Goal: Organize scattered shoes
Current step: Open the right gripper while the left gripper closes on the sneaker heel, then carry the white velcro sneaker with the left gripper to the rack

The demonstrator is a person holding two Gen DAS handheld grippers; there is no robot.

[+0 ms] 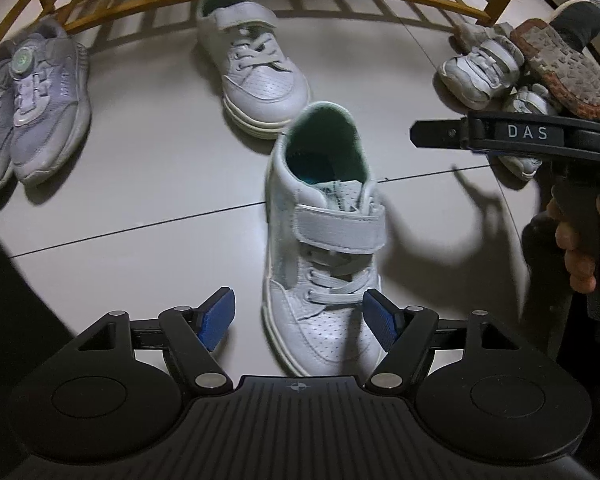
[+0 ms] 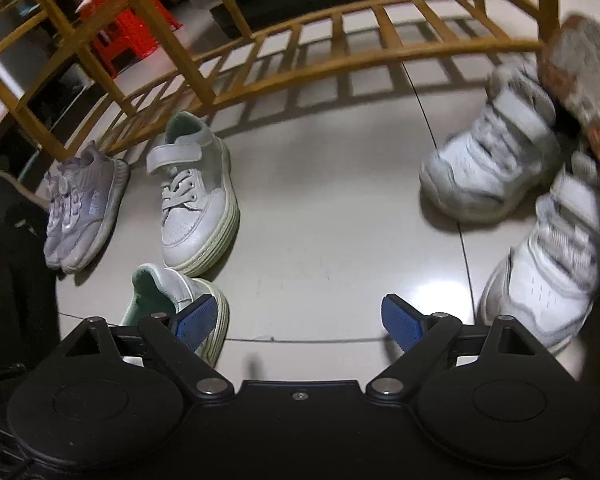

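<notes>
A white strap shoe with green lining [image 1: 324,240] stands on the pale floor, its toe lying between the blue pads of my left gripper [image 1: 300,320]. The jaws are open, and the left pad [image 1: 220,318] stands clear of the shoe. Its mate [image 1: 252,60] sits further back by the wooden rack. My right gripper [image 2: 300,322] is open over bare floor with nothing between its pads. The green-lined shoe [image 2: 172,292] lies just beyond its left pad. In the left wrist view the right gripper [image 1: 424,134] reaches in from the right.
A lavender pair [image 1: 48,100] stands at the left. A heap at the right holds white strap shoes [image 2: 492,160] and an overturned dark shoe showing its sole [image 1: 564,68]. A yellow wooden rack [image 2: 300,52] runs along the back, with a red stool [image 2: 128,32] behind it.
</notes>
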